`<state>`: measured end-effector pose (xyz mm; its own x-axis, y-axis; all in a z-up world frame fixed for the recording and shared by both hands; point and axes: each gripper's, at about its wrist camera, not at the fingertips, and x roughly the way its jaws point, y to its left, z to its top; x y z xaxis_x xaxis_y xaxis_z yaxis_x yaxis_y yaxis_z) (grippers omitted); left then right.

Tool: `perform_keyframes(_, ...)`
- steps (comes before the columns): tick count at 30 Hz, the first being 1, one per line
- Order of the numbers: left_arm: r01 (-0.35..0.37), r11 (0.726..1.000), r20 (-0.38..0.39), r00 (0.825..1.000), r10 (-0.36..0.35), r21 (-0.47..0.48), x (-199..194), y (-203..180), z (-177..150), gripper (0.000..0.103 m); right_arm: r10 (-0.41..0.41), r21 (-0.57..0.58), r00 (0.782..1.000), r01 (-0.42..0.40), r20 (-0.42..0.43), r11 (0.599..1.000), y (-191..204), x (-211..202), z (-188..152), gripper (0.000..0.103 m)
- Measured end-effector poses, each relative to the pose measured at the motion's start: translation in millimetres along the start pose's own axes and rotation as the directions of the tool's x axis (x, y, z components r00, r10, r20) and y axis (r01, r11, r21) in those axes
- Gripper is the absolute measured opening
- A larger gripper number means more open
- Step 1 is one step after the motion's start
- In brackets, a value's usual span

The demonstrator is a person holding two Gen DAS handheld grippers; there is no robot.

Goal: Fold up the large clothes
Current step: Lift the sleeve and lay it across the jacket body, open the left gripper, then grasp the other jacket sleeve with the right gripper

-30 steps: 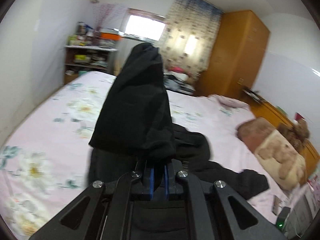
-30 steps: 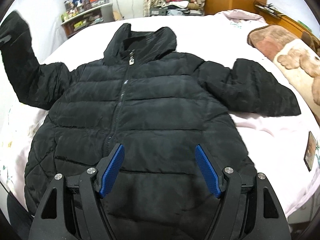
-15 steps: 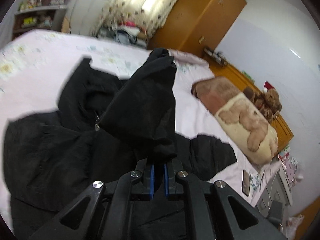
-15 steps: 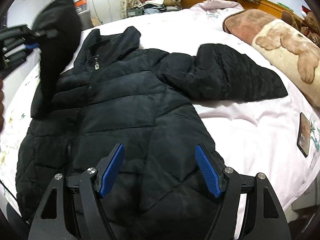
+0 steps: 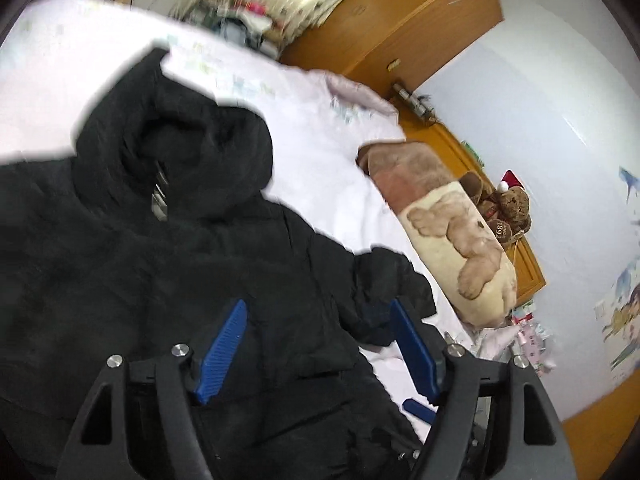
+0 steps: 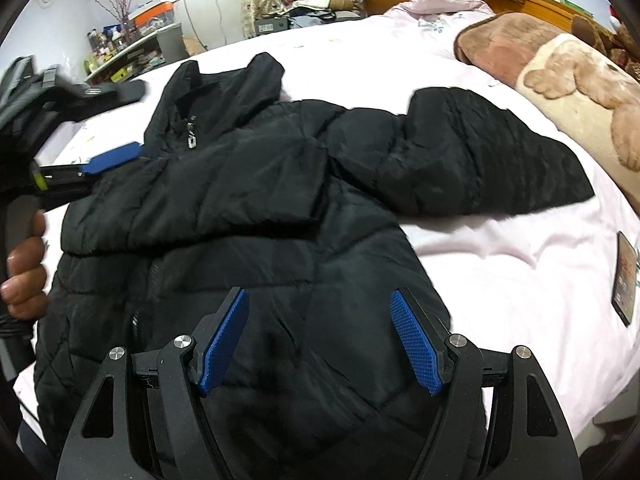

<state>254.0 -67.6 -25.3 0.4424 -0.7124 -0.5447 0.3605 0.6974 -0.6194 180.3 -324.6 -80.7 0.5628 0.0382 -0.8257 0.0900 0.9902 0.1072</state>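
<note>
A black padded jacket [image 6: 256,280] lies front up on the pink bed sheet [image 6: 500,264]. One sleeve [image 6: 224,200] is folded across its chest; the other sleeve [image 6: 492,160] stretches out to the right. My left gripper [image 5: 318,344] hangs over the jacket's chest with its jaws opening and nothing pinched between the blue pads. The right wrist view shows it at the left edge [image 6: 136,120], held by a hand [image 6: 24,268]. My right gripper [image 6: 318,340] stands open above the jacket's lower front, holding nothing.
A phone [image 6: 624,280] lies on the sheet near the bed's right edge. A bear-print pillow [image 6: 568,80] and a teddy bear [image 5: 512,204] sit along the far right. A wooden wardrobe [image 5: 400,20] and a cluttered shelf [image 6: 132,48] stand beyond the bed.
The left gripper carried the raised sleeve down and across the jacket's chest, then let it go and opened. The right gripper stayed open and drifted slightly.
</note>
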Motion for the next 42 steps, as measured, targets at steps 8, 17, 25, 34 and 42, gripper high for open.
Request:
perform_keyframes(8, -0.460, 0.887, 0.088, 0.885, 0.456, 0.030, -75, 114, 17, 0.060, 0.037, -0.095, 0.999, -0.035, 0.022, 0.995, 29, 38, 39, 0.072)
perform_keyframes(17, -0.557, 0.825, 0.038, 0.826, 0.562, -0.095, -68, 189, -18, 0.047, -0.021, -0.222, 0.999, 0.009, -0.050, 0.975, 43, 129, 71, 0.052)
perform_keyframes(25, -0.551, 0.834, 0.033, 0.833, 0.552, -0.022, -76, 164, -13, 0.046, -0.009, -0.160, 1.000, 0.005, -0.025, 0.987, 34, 107, 62, 0.052)
perform_keyframes(34, -0.481, 0.875, 0.109, 0.874, 0.474, 0.049, -152, 87, -53, 0.046, 0.017, -0.078, 0.995, -0.009, 0.101, 0.997, 31, 8, 28, 0.052)
perform_keyframes(42, -0.466, 0.880, 0.197, 0.875, 0.443, 0.091, -221, 20, -75, 0.046, 0.114, -0.126, 0.970, -0.089, 0.216, 0.988, 63, -85, 7, 0.055)
